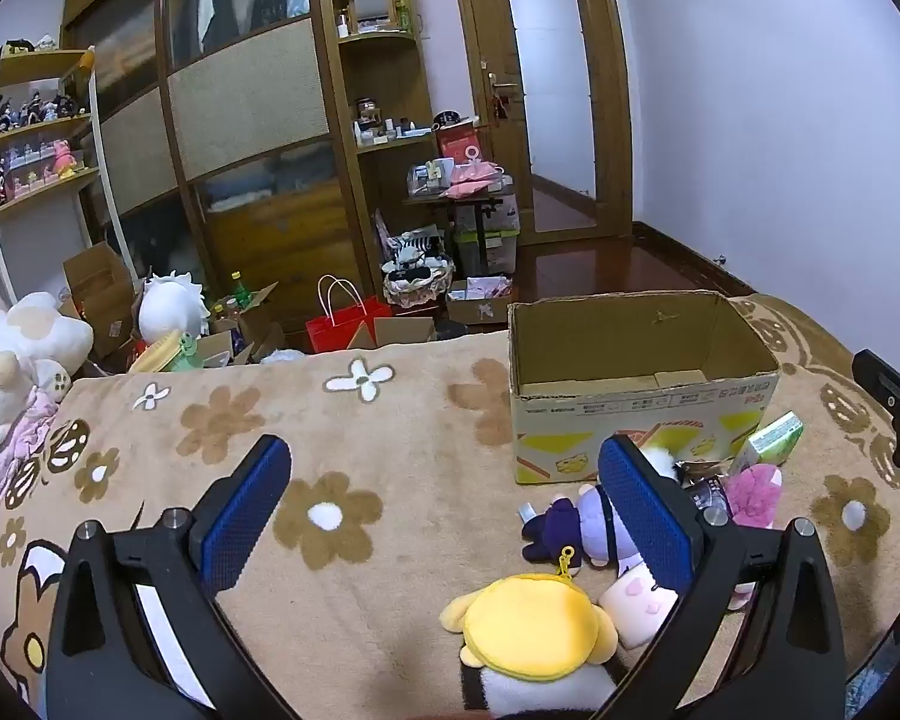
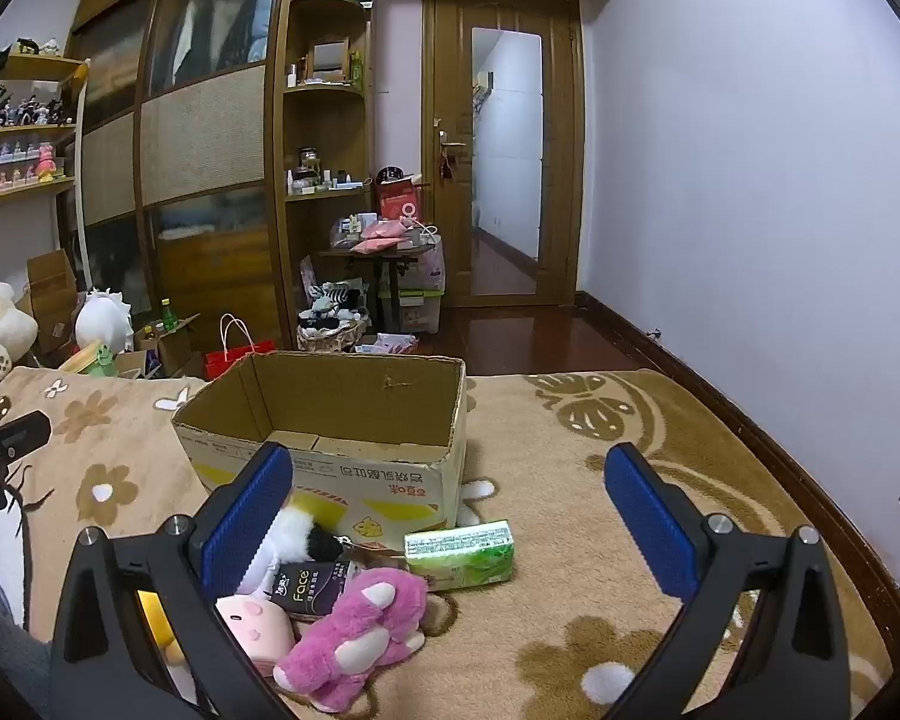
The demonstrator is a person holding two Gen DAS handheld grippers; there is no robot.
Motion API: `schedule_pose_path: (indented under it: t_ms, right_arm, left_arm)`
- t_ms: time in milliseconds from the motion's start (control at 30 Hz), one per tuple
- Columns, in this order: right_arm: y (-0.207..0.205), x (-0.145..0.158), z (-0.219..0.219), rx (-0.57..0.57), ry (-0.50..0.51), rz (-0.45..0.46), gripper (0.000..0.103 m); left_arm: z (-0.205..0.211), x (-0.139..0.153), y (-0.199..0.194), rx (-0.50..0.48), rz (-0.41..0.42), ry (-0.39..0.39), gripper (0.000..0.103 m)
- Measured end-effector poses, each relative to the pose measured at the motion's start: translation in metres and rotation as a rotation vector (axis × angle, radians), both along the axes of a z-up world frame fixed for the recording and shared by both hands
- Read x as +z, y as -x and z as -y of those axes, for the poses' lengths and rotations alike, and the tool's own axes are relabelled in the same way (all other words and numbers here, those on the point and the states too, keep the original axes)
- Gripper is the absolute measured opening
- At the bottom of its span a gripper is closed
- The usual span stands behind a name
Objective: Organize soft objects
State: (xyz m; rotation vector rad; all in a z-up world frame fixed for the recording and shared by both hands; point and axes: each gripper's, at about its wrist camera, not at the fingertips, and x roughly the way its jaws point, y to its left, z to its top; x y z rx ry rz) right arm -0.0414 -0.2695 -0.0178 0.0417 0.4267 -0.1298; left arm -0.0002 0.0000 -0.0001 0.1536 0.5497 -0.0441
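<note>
A bed covered by a tan flower-print blanket (image 1: 360,438) holds an empty cardboard box (image 2: 330,402). Just in front of the box lies a cluster of plush toys: a pink plush (image 2: 354,630), a yellow plush (image 1: 528,624) and a purple plush (image 1: 570,522), beside a green tissue pack (image 2: 462,552). The left hand-held gripper (image 1: 444,510) and right hand-held gripper (image 2: 450,522) both hover with jaws wide, holding nothing. The toys look light and squashy; pinching a thick body section seems safest.

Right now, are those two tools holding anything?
Left tool: open, holding nothing.
Right tool: open, holding nothing.
</note>
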Motion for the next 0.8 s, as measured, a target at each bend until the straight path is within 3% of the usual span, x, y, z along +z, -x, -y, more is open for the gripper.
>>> schedule_pose_path:
  t_ms: [800]
  right_arm:
    - [0.0002, 0.0006, 0.0014, -0.007, -0.001, 0.003, 0.103]
  left_arm:
    - [0.0011, 0.0045, 0.0010, -0.005, -0.002, 0.011, 0.102]
